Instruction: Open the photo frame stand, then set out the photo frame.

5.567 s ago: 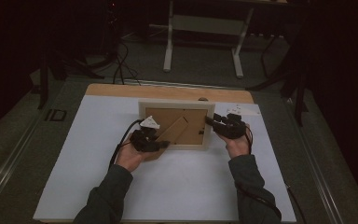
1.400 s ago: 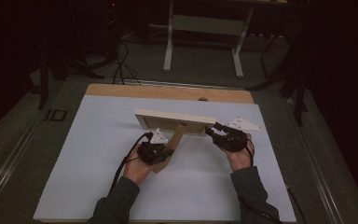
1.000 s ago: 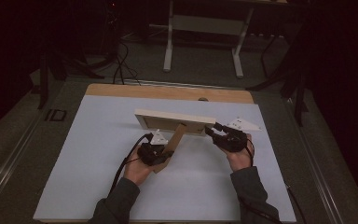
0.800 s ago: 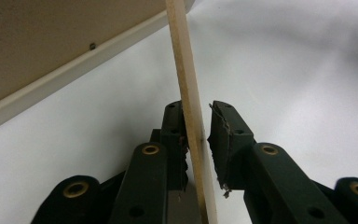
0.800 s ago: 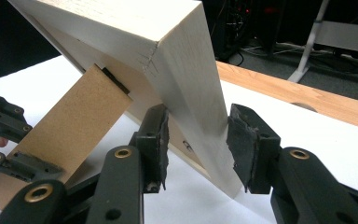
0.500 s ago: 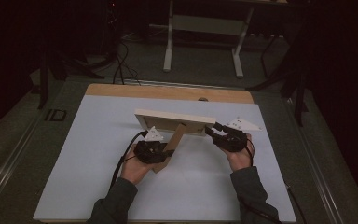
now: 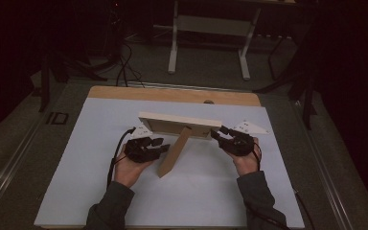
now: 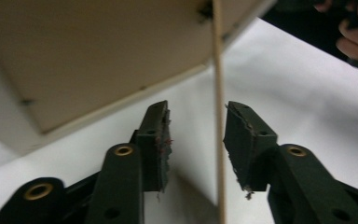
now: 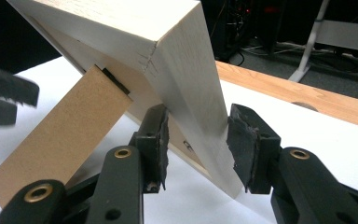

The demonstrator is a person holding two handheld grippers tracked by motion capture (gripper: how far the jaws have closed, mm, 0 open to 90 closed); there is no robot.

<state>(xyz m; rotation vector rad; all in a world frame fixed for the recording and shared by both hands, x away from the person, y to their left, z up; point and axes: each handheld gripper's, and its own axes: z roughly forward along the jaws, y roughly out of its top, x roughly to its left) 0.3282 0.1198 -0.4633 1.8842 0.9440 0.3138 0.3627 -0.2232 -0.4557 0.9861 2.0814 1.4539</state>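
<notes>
Left gripper (image 7: 159,145) jaws just opened, stand (image 8: 220,140) released between them — frame (image 7: 179,123) clamped by right gripper (image 7: 219,132), stand's long axis toward the person.

A wooden bench (image 7: 124,92) carries a white sheet (image 7: 76,172) over most of its top; 1 picture frame (image 7: 179,123) stands on it, propped by its stand (image 7: 175,152).

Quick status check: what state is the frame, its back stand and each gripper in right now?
picture frame: upright on the table, leaning back
stand: swung out, foot on the white sheet
left gripper: jaws just opened, stand edge between the pads, no pad pressing
right gripper: clamped on the frame's side edge
</notes>
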